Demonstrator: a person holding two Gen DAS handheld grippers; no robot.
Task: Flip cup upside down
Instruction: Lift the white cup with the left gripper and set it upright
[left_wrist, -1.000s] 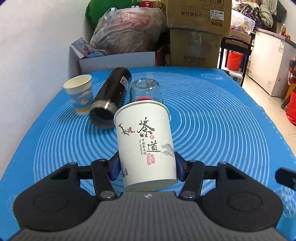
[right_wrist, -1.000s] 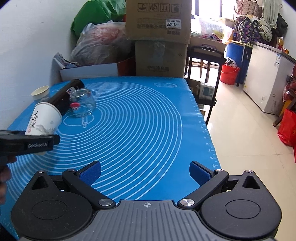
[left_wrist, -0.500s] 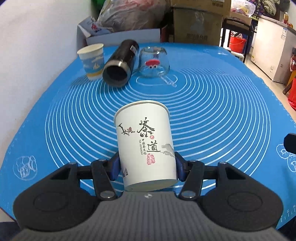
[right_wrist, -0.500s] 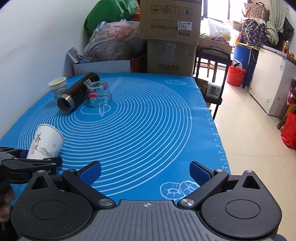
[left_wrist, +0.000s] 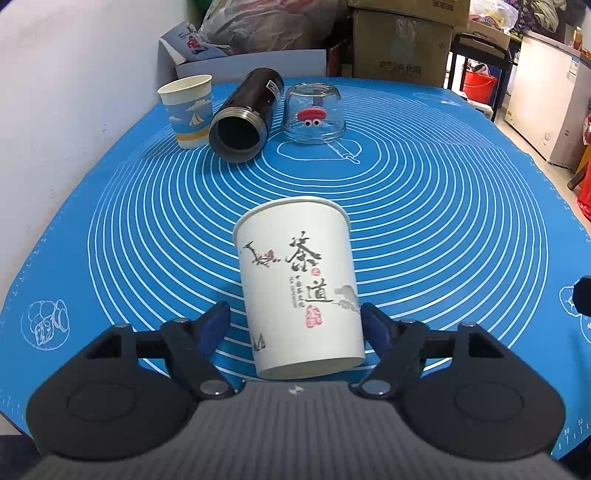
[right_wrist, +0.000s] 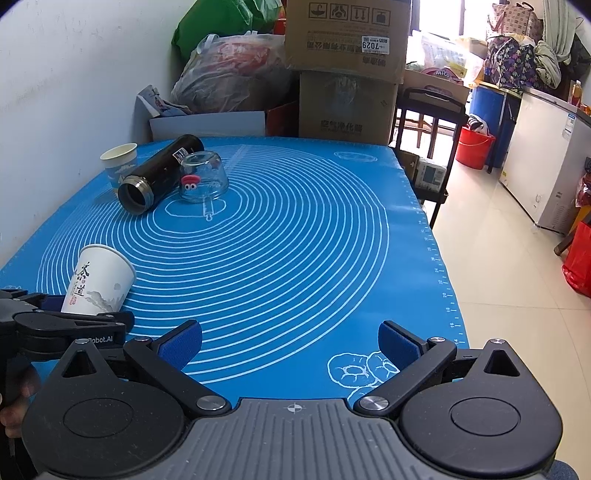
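White paper cup (left_wrist: 299, 284) tilted between open left gripper (left_wrist: 295, 325) fingers

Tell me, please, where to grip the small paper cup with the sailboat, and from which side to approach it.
Grip the sailboat cup on its side wall at about mid-height, coming down from above and pinching it front and back. It stands upright with its mouth up. The black flask lies close on its right and the room wall is near on its left, so a sideways pinch probably has little room.
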